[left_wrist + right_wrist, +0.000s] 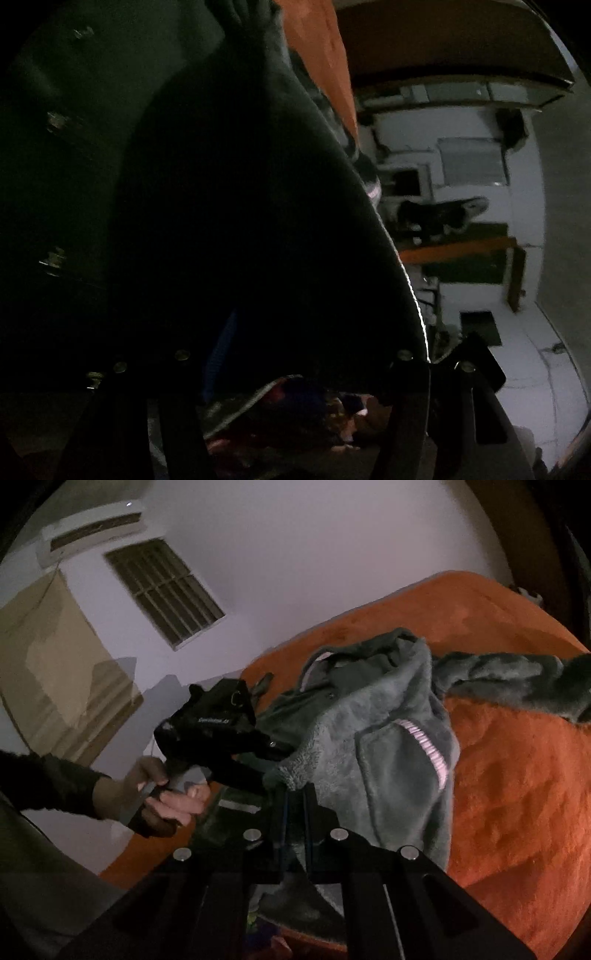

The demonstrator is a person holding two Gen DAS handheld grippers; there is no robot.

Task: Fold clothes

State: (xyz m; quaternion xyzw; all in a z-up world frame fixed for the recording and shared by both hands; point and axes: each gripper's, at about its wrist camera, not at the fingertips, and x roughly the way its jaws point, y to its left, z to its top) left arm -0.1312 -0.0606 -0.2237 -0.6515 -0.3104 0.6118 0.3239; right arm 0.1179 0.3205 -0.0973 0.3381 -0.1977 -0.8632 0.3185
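A green fleece jacket (388, 738) with pink-striped trim lies partly lifted off an orange blanket (517, 794). At the bottom of the right wrist view, my right gripper (291, 799) is shut on the jacket's near edge. Just above it my left gripper (275, 764), held by a person's hand (170, 797), bites into the same edge. In the left wrist view the dark jacket (240, 203) hangs across most of the picture and fills the gap between the left gripper's (295, 373) spread fingers, so it grips a thick bunch. One sleeve (517, 679) trails to the right on the blanket.
The orange blanket (317, 55) covers a bed that runs to the wall. A barred vent (162, 590) and an air conditioner (92, 528) are on the white wall. A patterned cloth (295, 413) shows beneath the jacket. A wooden desk (461, 247) with clutter stands across the room.
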